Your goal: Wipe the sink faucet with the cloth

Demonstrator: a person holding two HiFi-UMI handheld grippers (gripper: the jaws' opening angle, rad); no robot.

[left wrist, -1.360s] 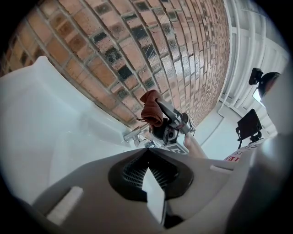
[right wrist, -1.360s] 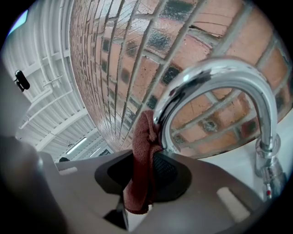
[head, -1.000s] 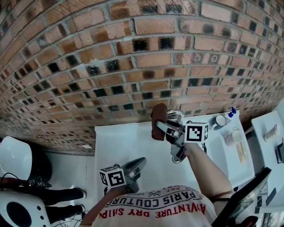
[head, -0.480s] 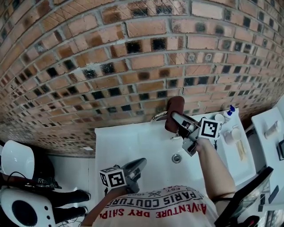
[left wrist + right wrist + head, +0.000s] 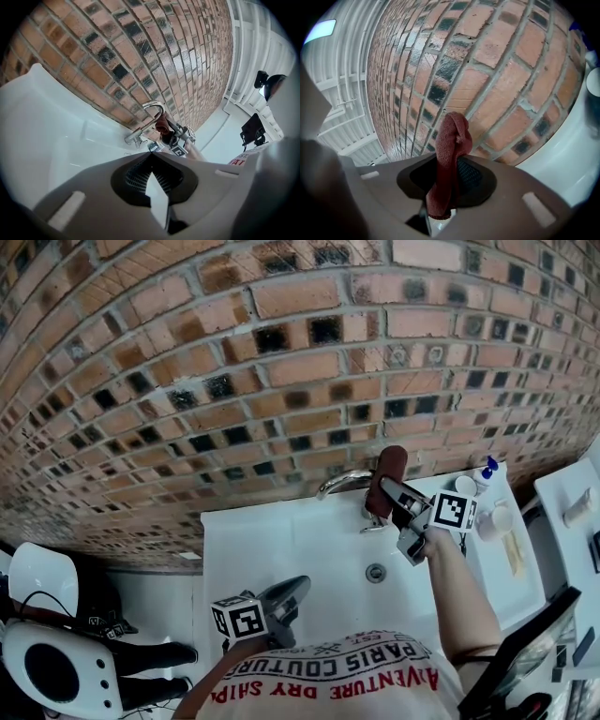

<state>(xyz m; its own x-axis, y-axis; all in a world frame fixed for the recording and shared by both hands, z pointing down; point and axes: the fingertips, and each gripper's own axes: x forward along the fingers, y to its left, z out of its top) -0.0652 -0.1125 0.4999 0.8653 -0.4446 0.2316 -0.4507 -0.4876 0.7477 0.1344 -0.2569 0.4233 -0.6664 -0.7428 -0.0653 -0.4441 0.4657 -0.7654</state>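
Observation:
A chrome faucet (image 5: 339, 482) arches over the back rim of the white sink (image 5: 272, 545). The dark red cloth (image 5: 388, 476) stands upright just right of the spout, against the brick wall, and my right gripper (image 5: 389, 498) is shut on its lower part. In the right gripper view the cloth (image 5: 451, 140) rises folded from between the jaws of that gripper (image 5: 444, 190). My left gripper (image 5: 296, 587) hangs low over the sink's front edge, shut with nothing in it. The left gripper view shows its tips (image 5: 151, 154) meeting, with the faucet (image 5: 153, 110) and cloth (image 5: 162, 125) far ahead.
The drain (image 5: 376, 572) lies below the faucet. Bottles and small containers (image 5: 473, 487) stand on the sink's right ledge. A brick wall (image 5: 281, 352) rises behind. White rounded objects (image 5: 42, 577) sit on the floor at left; a white counter (image 5: 567, 512) is at right.
My right gripper has carried the cloth rightward along the faucet, from over the spout to its right side; the spout now shows bare. The left gripper has stayed put.

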